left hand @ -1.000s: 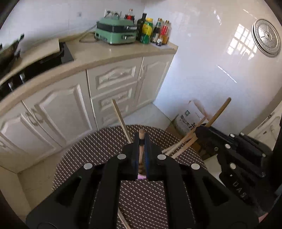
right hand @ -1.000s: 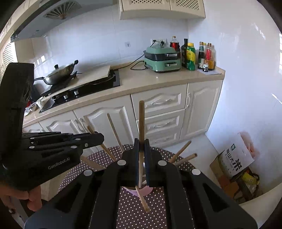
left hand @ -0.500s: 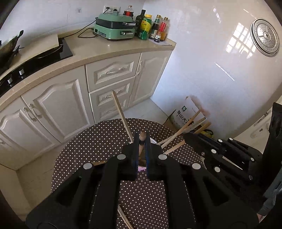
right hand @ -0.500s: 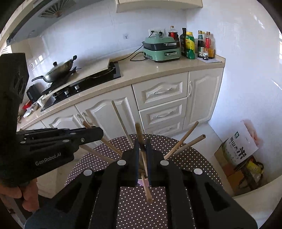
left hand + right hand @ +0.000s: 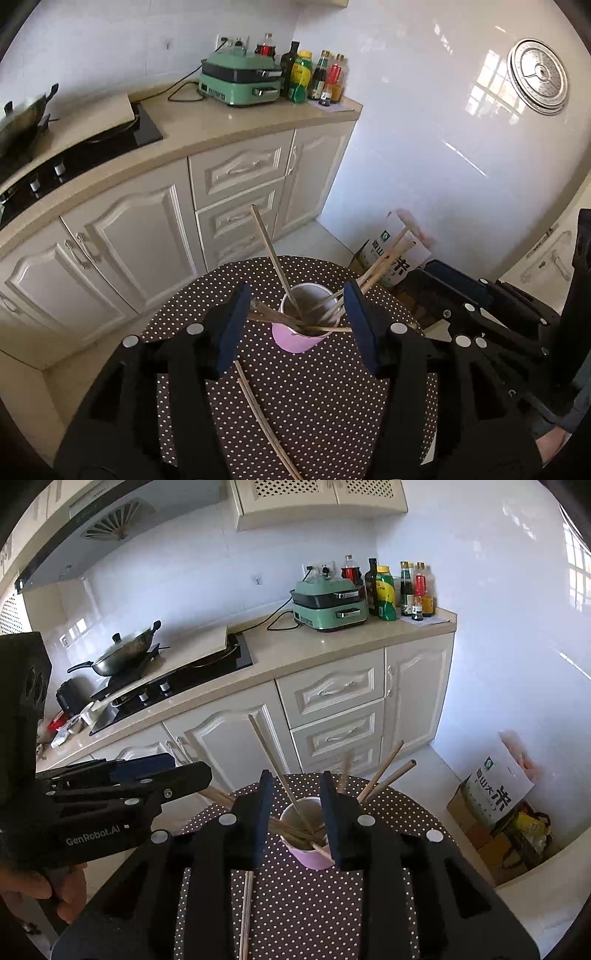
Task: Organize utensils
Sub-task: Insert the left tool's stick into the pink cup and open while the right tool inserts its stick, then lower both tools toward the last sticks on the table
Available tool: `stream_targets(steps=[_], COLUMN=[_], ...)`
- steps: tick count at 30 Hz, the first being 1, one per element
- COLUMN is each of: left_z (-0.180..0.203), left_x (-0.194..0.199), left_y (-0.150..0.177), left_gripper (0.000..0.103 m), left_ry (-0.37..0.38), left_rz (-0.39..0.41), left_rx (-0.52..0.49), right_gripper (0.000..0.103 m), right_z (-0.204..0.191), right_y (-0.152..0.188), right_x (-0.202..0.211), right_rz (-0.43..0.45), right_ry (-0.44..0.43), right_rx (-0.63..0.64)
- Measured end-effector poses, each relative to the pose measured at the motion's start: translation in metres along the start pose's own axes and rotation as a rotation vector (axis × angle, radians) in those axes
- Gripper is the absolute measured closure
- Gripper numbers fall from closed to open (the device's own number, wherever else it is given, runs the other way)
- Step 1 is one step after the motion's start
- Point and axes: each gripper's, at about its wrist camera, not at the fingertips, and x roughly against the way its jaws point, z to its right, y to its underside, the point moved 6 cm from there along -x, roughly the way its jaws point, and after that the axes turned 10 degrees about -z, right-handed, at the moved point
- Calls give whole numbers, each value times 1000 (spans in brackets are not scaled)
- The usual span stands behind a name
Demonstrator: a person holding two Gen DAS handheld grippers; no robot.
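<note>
left gripper [image 5: 295, 328]: wide open, holding nothing | right gripper [image 5: 297, 819]: wide open, holding nothing | pink cup [image 5: 304, 332]: middle of frame, full of chopsticks | loose chopsticks [image 5: 262, 417]: lower middle, flat on dotted mat [image 5: 325, 406] | next: go low, pinch one near its middle, drop tip-first into cup

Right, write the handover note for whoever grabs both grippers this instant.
Left gripper: jaws open, empty, above the pink cup.
Right gripper: jaws open, empty, above the same cup.
Things: the cup stands on the round dotted table with several chopsticks leaning out of it.
Done: most sticks are in the cup.
Left: two loose chopsticks lie flat on the table nearer the grippers; pick them up and drop them in.
</note>
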Motion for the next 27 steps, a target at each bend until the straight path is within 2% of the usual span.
stream_targets(steps=[9,15,20,27], left_z=[-9,-30,-48,-74], left_x=[32,47,40,7], left_y=[26,47,68,98], left_gripper=[47,44,43,43], left_ry=[-29,-43,-45,-25], left_rz=[38,45,2,-105], left_rx=[-45,-29,4,81], right_gripper=[77,77,77,77], right_z=[-24,-41,-60,-71], right_y=[11,25,45,73], right_x=[22,24,11,-21], right_rz=[22,7,-45,-147], right_ry=[9,7,-11,-22], right_rx=[6,27,56,70])
